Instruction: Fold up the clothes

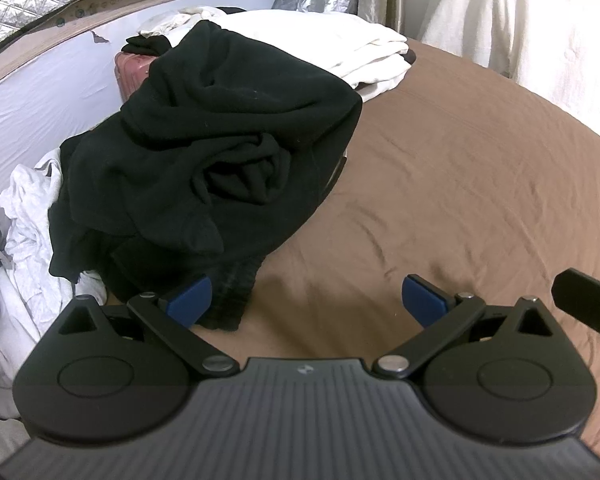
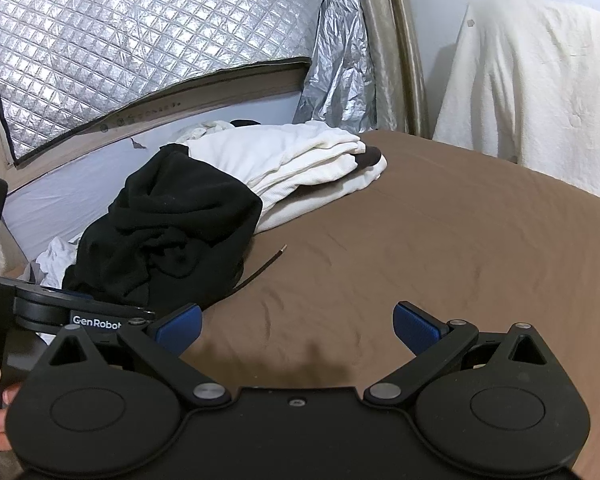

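Observation:
A crumpled black garment [image 1: 204, 152] lies heaped on the brown bed sheet [image 1: 440, 184] at the left; it also shows in the right wrist view [image 2: 168, 232]. My left gripper [image 1: 306, 300] is open and empty, its left blue pad touching the garment's near hem. My right gripper [image 2: 296, 326] is open and empty over bare sheet [image 2: 420, 248], to the right of the garment. A folded cream-white stack [image 2: 296, 168] lies behind the black garment, also in the left wrist view [image 1: 352, 44].
Crumpled white clothes [image 1: 24, 232] lie left of the black heap. A pink case [image 1: 132, 76] sits behind it by the wall. A cream cloth [image 2: 532, 80] hangs at the right. Silver quilted foil [image 2: 140, 40] covers the wall. A thin dark cord [image 2: 260, 270] lies on the sheet.

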